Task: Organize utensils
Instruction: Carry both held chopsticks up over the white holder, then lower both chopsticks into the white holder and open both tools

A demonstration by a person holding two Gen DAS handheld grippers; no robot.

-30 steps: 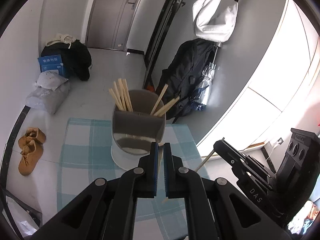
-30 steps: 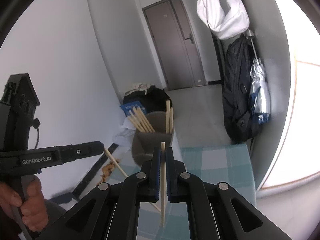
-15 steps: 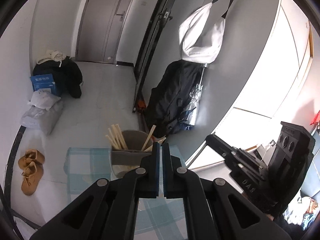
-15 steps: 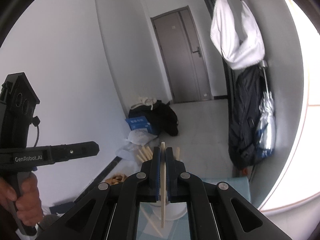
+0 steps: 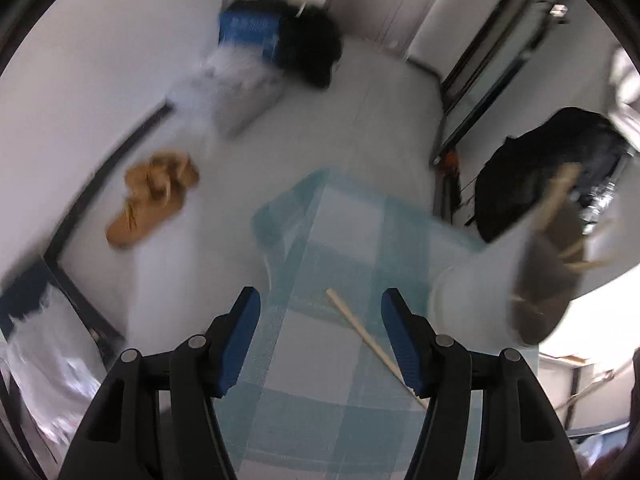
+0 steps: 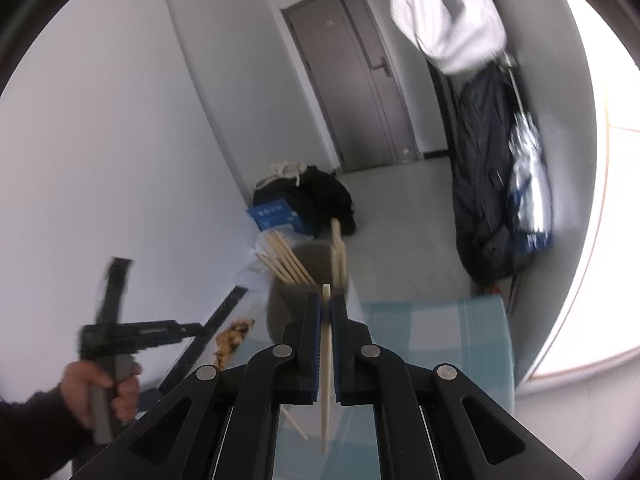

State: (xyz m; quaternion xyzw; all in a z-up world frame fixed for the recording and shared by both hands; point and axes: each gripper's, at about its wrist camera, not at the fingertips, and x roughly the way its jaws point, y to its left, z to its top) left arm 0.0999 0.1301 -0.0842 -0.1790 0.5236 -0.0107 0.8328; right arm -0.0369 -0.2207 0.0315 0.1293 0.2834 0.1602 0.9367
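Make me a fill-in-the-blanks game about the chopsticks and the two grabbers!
1. The right gripper is shut on one ____.
2. The left gripper has just been opening, and a loose chopstick lies on the ____ between its fingers.
3. The other chopsticks stand in a grey ____.
4. The brown shoes lie on the ____.

Missing words: chopstick; tablecloth; holder; floor
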